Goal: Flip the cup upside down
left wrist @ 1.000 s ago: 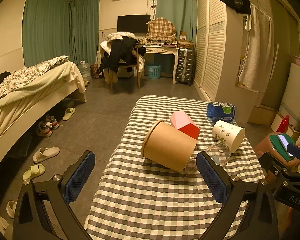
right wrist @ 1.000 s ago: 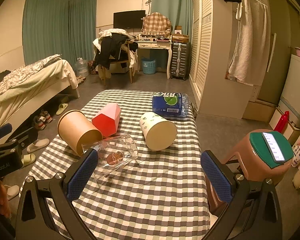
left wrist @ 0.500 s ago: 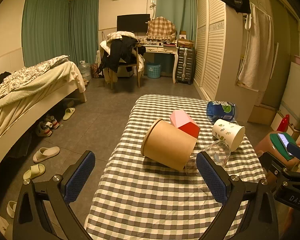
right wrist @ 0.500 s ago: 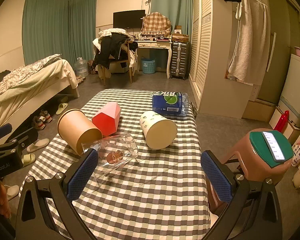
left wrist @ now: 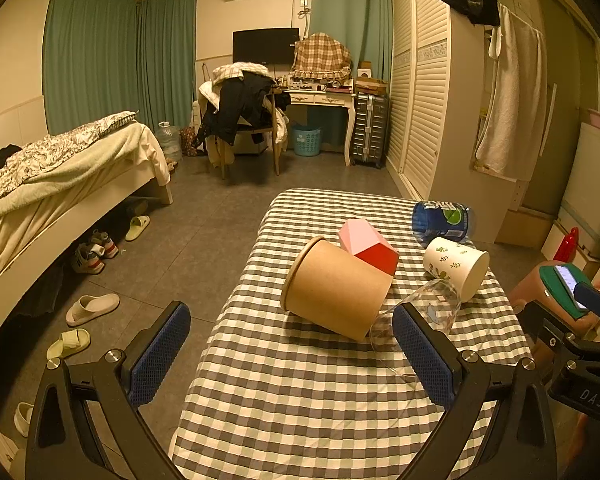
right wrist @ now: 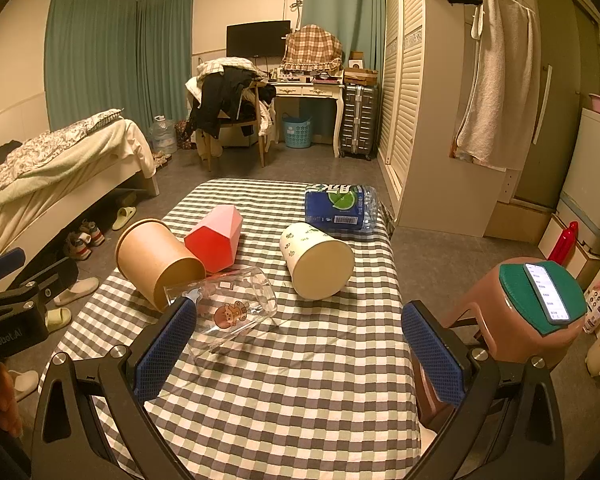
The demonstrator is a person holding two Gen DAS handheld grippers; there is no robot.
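Plainly, both tongs gape wide and hold nothing: the left gripper (left wrist: 288,344) and right gripper (right wrist: 300,340) hover over the table's (right wrist: 300,380) near end. 4 cups lie on their sides there: the kraft cup (right wrist: 156,260), red cup (right wrist: 216,242), glass (right wrist: 228,308) and white cup (right wrist: 320,260). The kraft cup touches the glass and red cup, so gripping one could nudge its neighbours, and the round ones might roll off the edge

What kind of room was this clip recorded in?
Most likely a lived-in bedroom at home: a bed with rumpled patterned bedding, a white louvred wardrobe, and a clothes-piled chair beside a desk. The cups lie on a small checked-cloth table.
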